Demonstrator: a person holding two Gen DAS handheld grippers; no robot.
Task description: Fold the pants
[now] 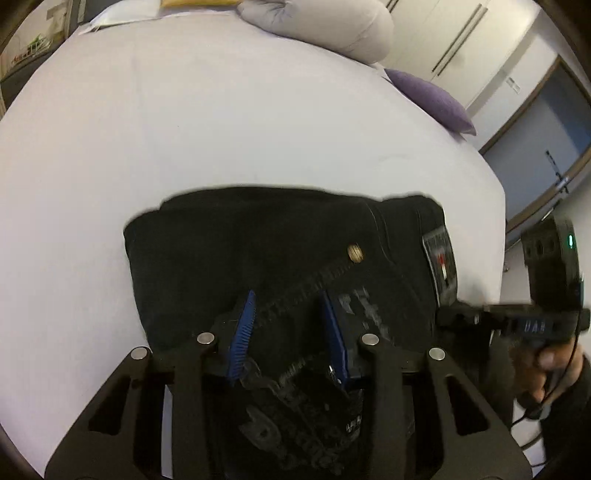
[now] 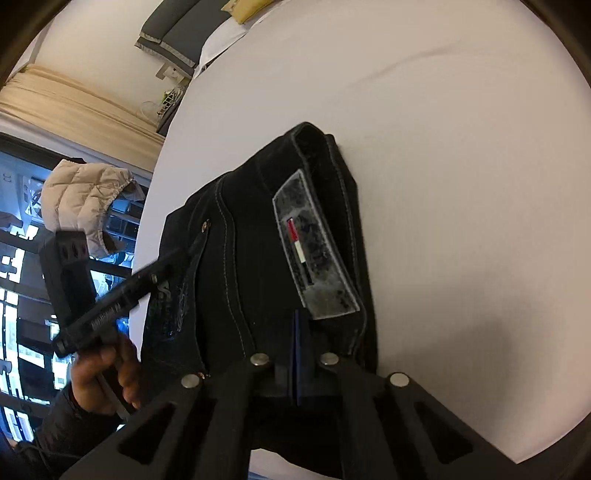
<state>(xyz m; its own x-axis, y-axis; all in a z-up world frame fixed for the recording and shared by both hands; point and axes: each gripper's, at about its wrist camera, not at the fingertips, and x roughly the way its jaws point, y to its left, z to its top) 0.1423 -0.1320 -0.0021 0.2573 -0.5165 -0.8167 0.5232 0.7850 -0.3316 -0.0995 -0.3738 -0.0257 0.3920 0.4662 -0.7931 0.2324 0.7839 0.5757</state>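
Note:
Black denim pants (image 1: 266, 236) lie folded into a compact stack on the white bed, waistband and grey brand patch (image 1: 441, 266) at the right. My left gripper (image 1: 291, 321) hovers over the near part of the pants, blue pads apart, nothing between them. In the right wrist view the pants (image 2: 258, 240) and patch (image 2: 317, 254) fill the middle. My right gripper (image 2: 298, 332) has its blue pads pressed together just below the patch, over the waistband; whether cloth is pinched is hidden. The other gripper shows at each view's edge.
The white bed sheet (image 1: 221, 129) stretches far behind the pants. A grey rolled duvet (image 1: 325, 26) and a purple pillow (image 1: 432, 99) lie at the bed's far right edge. A beige jacket (image 2: 81, 192) hangs by the window beyond the bed.

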